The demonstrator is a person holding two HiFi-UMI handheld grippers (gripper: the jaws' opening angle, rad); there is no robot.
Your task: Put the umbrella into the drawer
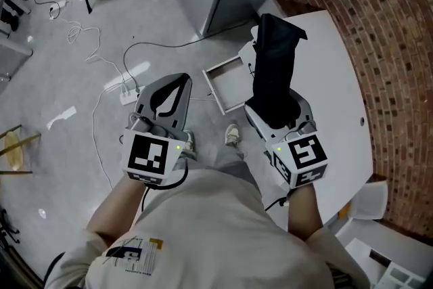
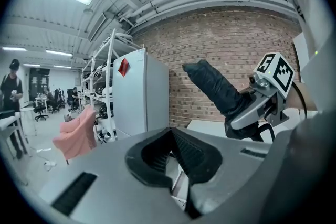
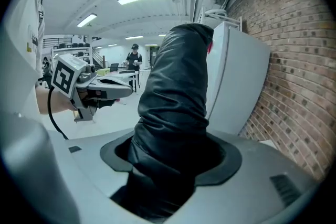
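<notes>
**Item:** umbrella (image 1: 274, 64), black, folded.
**Location:** clamped in the jaws of your right gripper (image 1: 279, 115), jutting ahead over the white bench (image 1: 331, 91).
**Left gripper** (image 1: 177, 81): jaws together, nothing between them.
**Drawer** (image 1: 223, 65): open, nothing visible inside, just left of the umbrella.
**Done:** you have the umbrella in hand and the drawer stands open.
**Outstanding:** you lower it in and release.
</notes>
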